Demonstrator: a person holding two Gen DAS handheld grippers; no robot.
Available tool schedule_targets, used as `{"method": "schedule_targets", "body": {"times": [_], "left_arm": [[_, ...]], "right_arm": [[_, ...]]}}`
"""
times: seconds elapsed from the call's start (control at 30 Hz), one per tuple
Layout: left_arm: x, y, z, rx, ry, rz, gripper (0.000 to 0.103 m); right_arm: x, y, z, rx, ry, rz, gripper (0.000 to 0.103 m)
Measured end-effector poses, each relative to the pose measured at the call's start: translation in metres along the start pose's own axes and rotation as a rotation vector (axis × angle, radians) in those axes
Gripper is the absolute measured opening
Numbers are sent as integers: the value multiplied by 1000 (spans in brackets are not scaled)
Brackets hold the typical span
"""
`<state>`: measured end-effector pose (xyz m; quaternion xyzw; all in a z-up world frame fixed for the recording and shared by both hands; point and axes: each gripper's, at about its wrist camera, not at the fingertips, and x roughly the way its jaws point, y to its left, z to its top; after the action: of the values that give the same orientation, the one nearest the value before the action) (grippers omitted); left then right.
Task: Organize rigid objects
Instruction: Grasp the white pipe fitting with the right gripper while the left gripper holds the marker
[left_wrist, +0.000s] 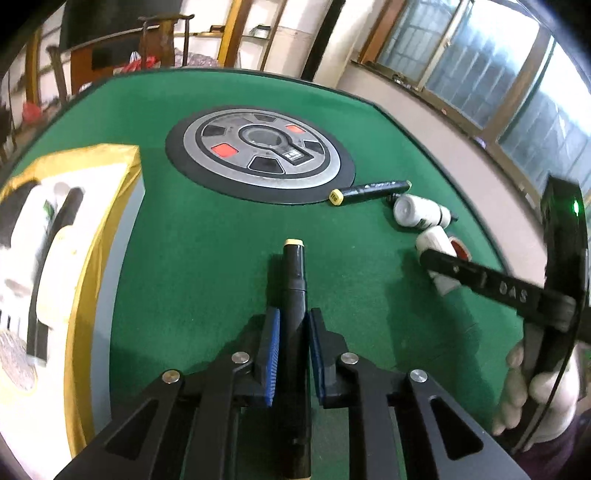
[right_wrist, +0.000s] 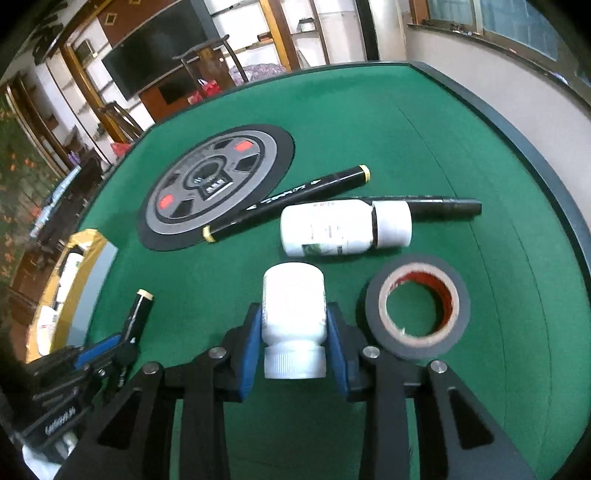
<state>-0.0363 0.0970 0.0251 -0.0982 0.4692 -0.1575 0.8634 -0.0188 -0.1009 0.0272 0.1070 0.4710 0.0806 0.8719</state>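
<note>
My left gripper (left_wrist: 291, 332) is shut on a black marker (left_wrist: 293, 280) with a cream cap, held above the green table; it also shows in the right wrist view (right_wrist: 137, 314). My right gripper (right_wrist: 293, 332) is shut on a white pill bottle (right_wrist: 293, 306), cap toward the camera. A second white bottle (right_wrist: 343, 229) lies on its side beyond it. Two more black markers (right_wrist: 288, 201) (right_wrist: 443, 206) lie near it. A black tape roll (right_wrist: 417, 306) lies to the right of my right gripper.
A gold-edged box (left_wrist: 96, 236) with white bottles and dark items stands at the table's left. A round black and grey disc (left_wrist: 258, 151) sits in the table's middle. The table's raised rim (right_wrist: 517, 140) curves along the right.
</note>
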Motion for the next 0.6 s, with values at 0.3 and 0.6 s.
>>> {"method": "schedule_targets", "body": {"times": [0.3,0.6], "left_arm": [[-61,11,-8,-83,-134,-190,15],[-162,67,-22,-153,-324,-232,15]], "right_arm": [[-37,23,-16,-6,-42,138,32],[-59,96,-17,-115,-55,245,33]]}}
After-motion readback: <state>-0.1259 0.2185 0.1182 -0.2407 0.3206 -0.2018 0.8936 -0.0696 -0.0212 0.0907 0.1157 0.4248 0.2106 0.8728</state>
